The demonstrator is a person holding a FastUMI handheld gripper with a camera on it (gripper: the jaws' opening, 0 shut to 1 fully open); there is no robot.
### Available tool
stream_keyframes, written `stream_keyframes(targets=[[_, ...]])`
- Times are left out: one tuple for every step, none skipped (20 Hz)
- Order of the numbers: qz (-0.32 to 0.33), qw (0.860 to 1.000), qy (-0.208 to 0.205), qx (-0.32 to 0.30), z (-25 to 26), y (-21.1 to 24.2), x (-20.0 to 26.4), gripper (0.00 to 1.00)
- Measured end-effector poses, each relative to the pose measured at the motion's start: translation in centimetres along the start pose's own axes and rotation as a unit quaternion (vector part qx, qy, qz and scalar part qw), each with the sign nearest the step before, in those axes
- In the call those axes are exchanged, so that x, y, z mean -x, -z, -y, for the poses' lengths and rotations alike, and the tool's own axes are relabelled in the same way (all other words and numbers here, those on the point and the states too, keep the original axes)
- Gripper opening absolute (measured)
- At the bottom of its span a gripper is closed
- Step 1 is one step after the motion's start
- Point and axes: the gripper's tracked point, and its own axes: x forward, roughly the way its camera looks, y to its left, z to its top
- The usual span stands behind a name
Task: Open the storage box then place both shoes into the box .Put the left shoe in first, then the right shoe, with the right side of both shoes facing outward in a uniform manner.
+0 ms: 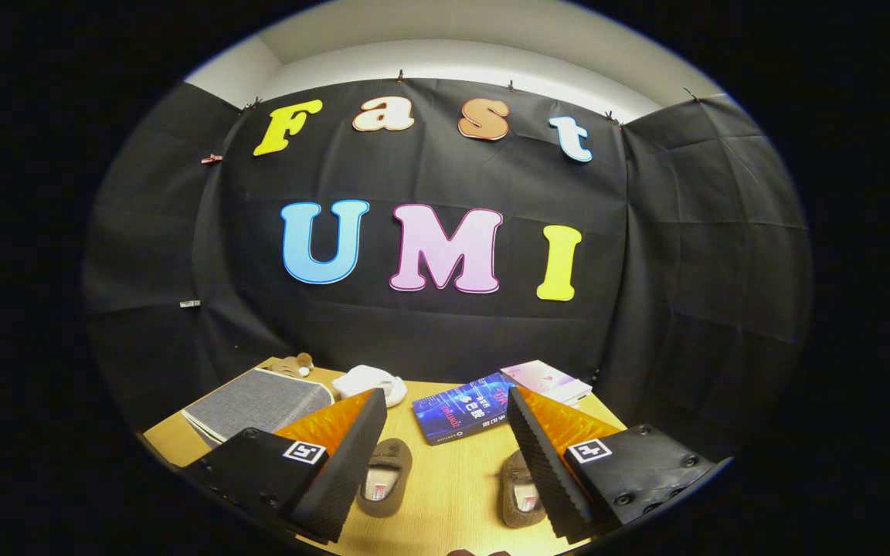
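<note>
Cam rides on the gripper (445, 421), looking forward along its wide-apart fingers.
It sits raised over the near edge of the wooden table (453, 486), angled slightly down, facing the booth's back wall.

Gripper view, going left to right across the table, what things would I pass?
Grey fabric storage box → white folded cloth → left brown slipper → dark blue book → right brown slipper → pink book. The hand-held gripper is open, holding nothing.
</note>
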Motion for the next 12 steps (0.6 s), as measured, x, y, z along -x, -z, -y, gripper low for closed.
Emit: stream_keyframes(targets=[[-0.001, 1.0, -0.001, -0.002, -0.1, 0.1, 0.0, 0.97], [-0.003, 1.0, -0.002, -0.004, 0.0, 0.3, -0.1, 0.97], [-0.009, 1.0, -0.003, -0.005, 0.0, 0.7, -0.2, 0.97], [-0.015, 1.0, -0.006, -0.008, -0.1, 1.1, -0.2, 0.97], [-0.022, 1.0, -0.008, -0.01, -0.3, 1.4, -0.2, 0.97], [-0.026, 1.0, -0.014, -0.011, -0.6, 1.5, -0.4, 0.97], [-0.028, 0.999, -0.022, -0.009, -1.0, 1.8, -0.8, 0.97], [-0.03, 0.999, -0.028, -0.009, -1.2, 2.1, -1.0, 0.97], [-0.034, 0.999, -0.036, -0.009, -1.5, 2.4, -1.4, 0.97], [-0.039, 0.998, -0.048, -0.013, -2.0, 2.9, -1.8, 0.97], [-0.05, 0.997, -0.062, -0.018, -2.7, 3.5, -2.3, 0.97], [-0.064, 0.995, -0.078, -0.024, -3.4, 4.3, -2.8, 0.97]])
